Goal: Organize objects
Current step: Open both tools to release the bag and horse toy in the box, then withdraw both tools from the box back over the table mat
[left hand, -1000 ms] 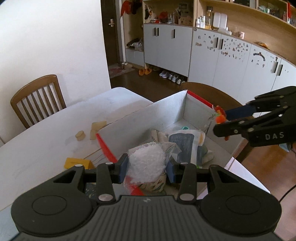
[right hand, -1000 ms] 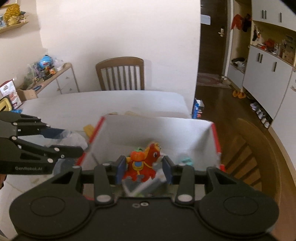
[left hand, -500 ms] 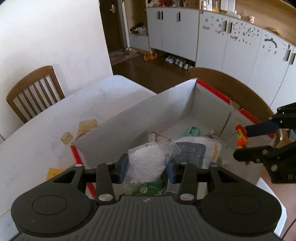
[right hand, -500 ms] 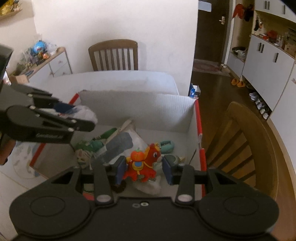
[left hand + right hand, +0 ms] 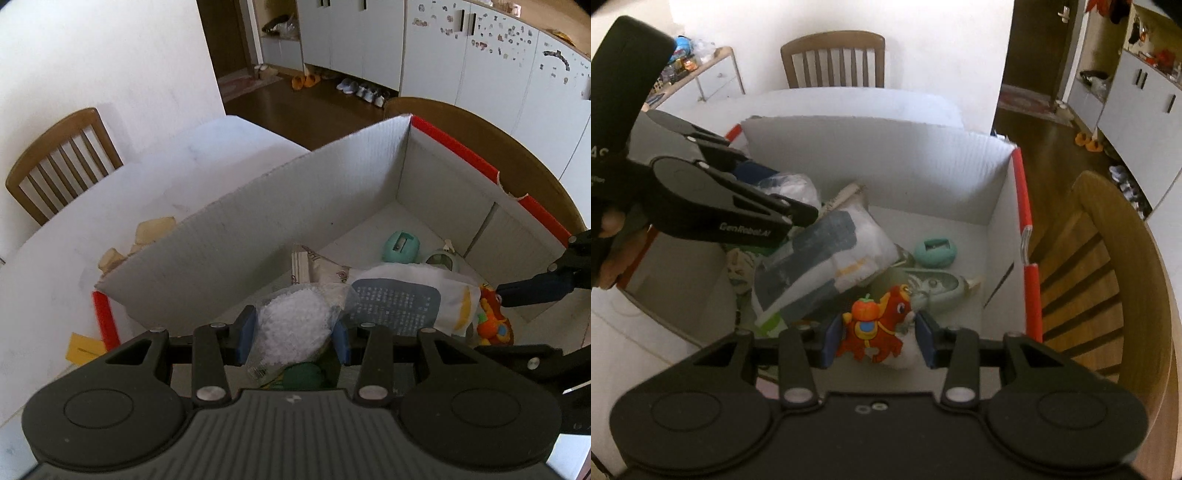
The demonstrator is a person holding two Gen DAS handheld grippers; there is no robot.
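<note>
We cannot read the print on the white pouch (image 5: 397,301), and the green item (image 5: 303,374) beneath the bag of white granules (image 5: 291,330) stays mostly hidden.

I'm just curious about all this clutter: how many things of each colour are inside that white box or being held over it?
White: 2, the clear bag of white granules and the white and grey pouch.
Mint green: 2, the round sharpener and the flat gadget.
Red-orange: 1, the toy horse.
Total: 5.

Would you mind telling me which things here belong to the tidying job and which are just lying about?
In the job:
left gripper, holding a bag of white granules
right gripper, around a red toy horse
white box

Lying about:
wooden chair
yellow card
</note>
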